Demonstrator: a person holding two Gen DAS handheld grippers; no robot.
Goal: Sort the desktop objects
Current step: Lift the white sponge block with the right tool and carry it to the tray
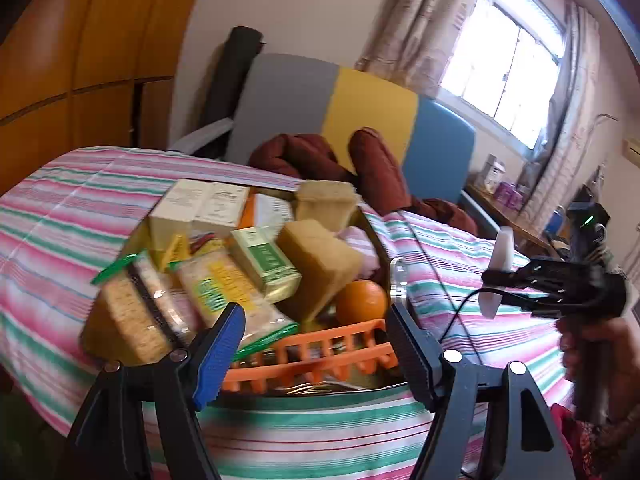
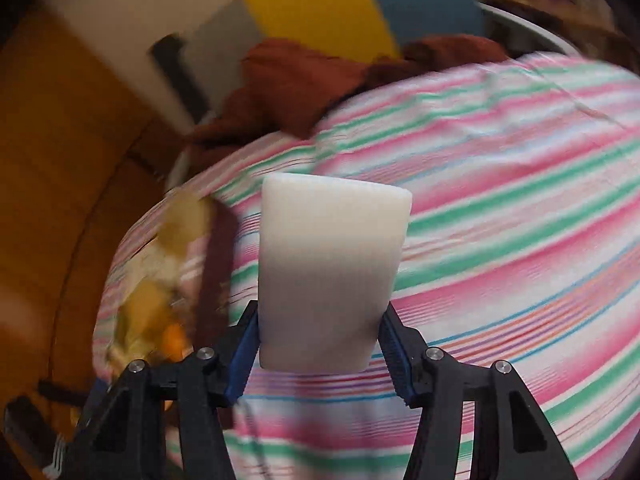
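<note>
White block (image 2: 332,272) upright, clamped in right gripper (image 2: 318,354)

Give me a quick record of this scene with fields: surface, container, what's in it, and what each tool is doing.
surface: striped tablecloth, pink, green and white
container: dark tray piled with objects
contents: boxes, snack packets, brown sponge blocks, orange, orange plastic rack
left tool: open, empty, at the tray's near edge over the rack
right tool: shut on white block, held above the cloth, off to the right of the tray
blur: right wrist view smeared
</note>
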